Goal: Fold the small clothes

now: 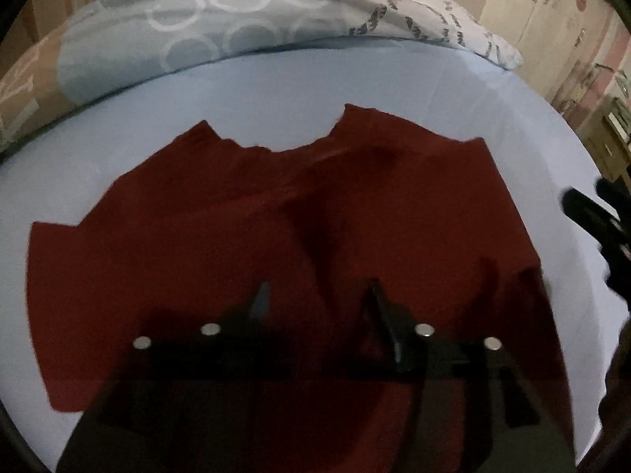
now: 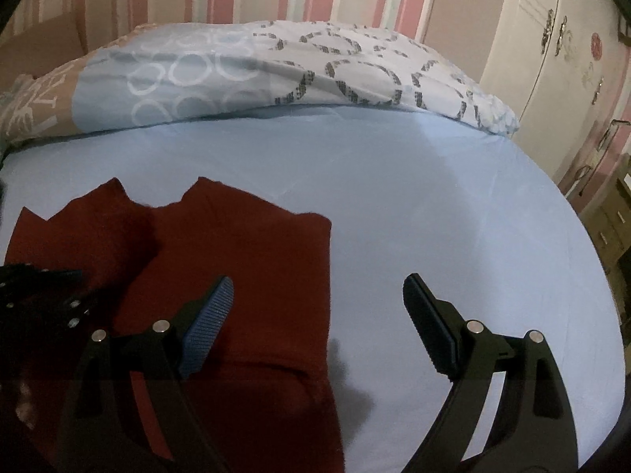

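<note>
A dark red T-shirt [image 1: 244, 236] lies flat on the light blue bed sheet [image 1: 355, 79], neck hole toward the pillows, its right side folded over. My left gripper [image 1: 319, 295] hovers open over the shirt's lower middle, holding nothing. My right gripper [image 2: 319, 295] is open wide over the shirt's right edge [image 2: 256, 276]; its left finger [image 2: 209, 323] is above the cloth and its right finger [image 2: 430, 327] above bare sheet. The right gripper also shows at the right edge of the left wrist view [image 1: 595, 216]. The left gripper shows at the left of the right wrist view [image 2: 43, 291].
Patterned pillows [image 2: 276, 71] lie along the head of the bed. A white wardrobe [image 2: 560, 39] and a striped wall stand behind. Drawers [image 2: 615, 220] are at the right past the bed's edge. Bare sheet [image 2: 434, 197] lies right of the shirt.
</note>
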`<state>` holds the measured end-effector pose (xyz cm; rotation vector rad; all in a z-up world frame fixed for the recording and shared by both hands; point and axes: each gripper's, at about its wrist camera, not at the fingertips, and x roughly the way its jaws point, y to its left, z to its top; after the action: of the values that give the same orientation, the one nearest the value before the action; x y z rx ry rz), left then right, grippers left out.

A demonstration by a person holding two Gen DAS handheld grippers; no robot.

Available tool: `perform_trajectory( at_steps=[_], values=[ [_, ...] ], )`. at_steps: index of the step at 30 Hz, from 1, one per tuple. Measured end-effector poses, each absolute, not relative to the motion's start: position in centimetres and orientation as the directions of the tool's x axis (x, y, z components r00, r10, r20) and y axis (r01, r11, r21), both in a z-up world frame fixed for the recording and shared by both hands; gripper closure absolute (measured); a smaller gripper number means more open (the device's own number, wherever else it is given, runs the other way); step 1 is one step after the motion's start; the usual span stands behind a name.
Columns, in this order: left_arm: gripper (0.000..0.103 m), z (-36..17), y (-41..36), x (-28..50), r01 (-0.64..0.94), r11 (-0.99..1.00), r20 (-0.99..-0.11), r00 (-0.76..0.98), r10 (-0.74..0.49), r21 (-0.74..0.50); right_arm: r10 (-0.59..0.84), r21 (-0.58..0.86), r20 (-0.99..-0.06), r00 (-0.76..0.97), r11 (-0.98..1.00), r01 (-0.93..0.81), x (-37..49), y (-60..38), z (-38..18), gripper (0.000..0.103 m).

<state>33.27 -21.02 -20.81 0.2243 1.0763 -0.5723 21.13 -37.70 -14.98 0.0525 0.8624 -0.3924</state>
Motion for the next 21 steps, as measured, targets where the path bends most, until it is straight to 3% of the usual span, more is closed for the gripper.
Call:
perform_trajectory(
  at_steps=[8,19,21],
  values=[
    [0.037,-19.2,-14.7,32.7,0.469,0.882,-0.851,0.478,-0.215,0.041,-0.237,-0.069,-0.766,0.598,0.954,0.29,23.1,-34.1,-16.3,0.015],
    [0.031,-20.4,-8.4,34.7,0.321,0.941,-0.859,0.506,-0.078,0.103,-0.123,0.033,-0.808,0.576,0.967,0.254,27.4,-30.4,-18.7,0.016],
    [0.031,-20.4,-8.0,34.7,0.314,0.944,-0.862,0.502,-0.075,0.101,-0.119,0.034,-0.818,0.563,0.967,0.254,28.1,-30.0,-18.9,0.024]
  ],
)
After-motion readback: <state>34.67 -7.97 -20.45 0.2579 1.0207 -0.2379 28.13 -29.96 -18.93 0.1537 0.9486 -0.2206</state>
